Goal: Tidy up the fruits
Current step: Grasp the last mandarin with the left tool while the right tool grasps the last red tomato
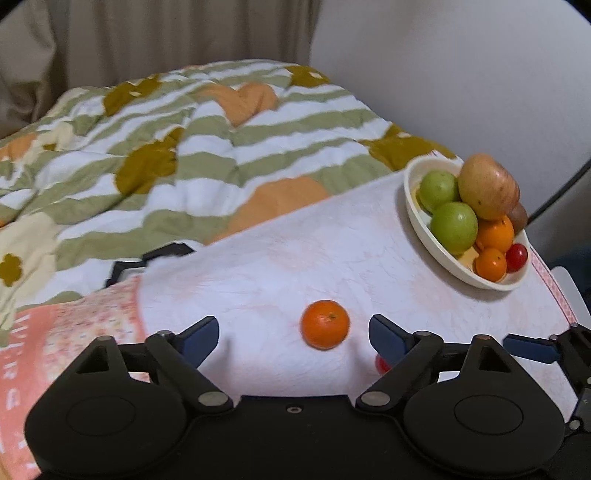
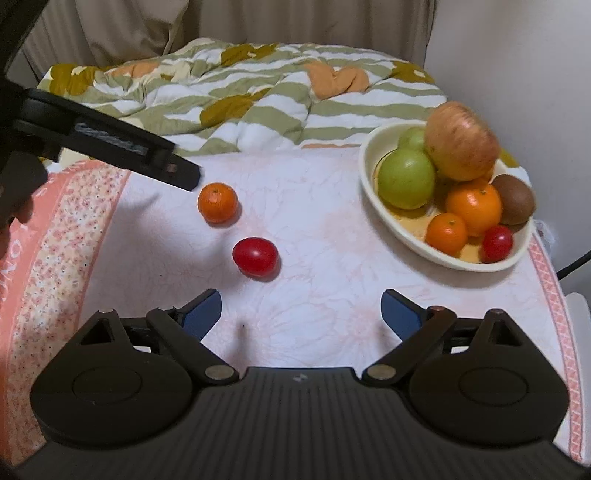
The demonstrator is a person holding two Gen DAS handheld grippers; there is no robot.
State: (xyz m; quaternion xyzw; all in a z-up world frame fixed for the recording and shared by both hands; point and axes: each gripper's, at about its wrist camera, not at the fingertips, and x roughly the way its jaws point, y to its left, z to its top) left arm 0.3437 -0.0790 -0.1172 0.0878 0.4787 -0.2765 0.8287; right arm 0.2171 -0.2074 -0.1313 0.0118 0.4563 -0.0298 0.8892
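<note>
My left tool (image 1: 293,334) stands wide with nothing gripped; the loose mandarin (image 1: 325,324) lies on the bench (image 1: 258,266) straight ahead between its fingers, untouched. My right tool (image 2: 301,314) is open and empty too, the red tomato (image 2: 255,256) ahead, slightly left. The bowl (image 2: 369,177) sits well apart, right. I judge left nearer the mandarin.

A bed with a rumpled quilt (image 2: 258,92), striped green and white with mustard and orange flower shapes, fills the view from nine to twelve o'clock. Beige curtains (image 1: 147,33) hang behind it at twelve o'clock. A plain pale wall (image 1: 461,74) stands at two o'clock. A floral tablecloth (image 2: 314,221) in white and pink covers the near surface. Soft indoor light.
</note>
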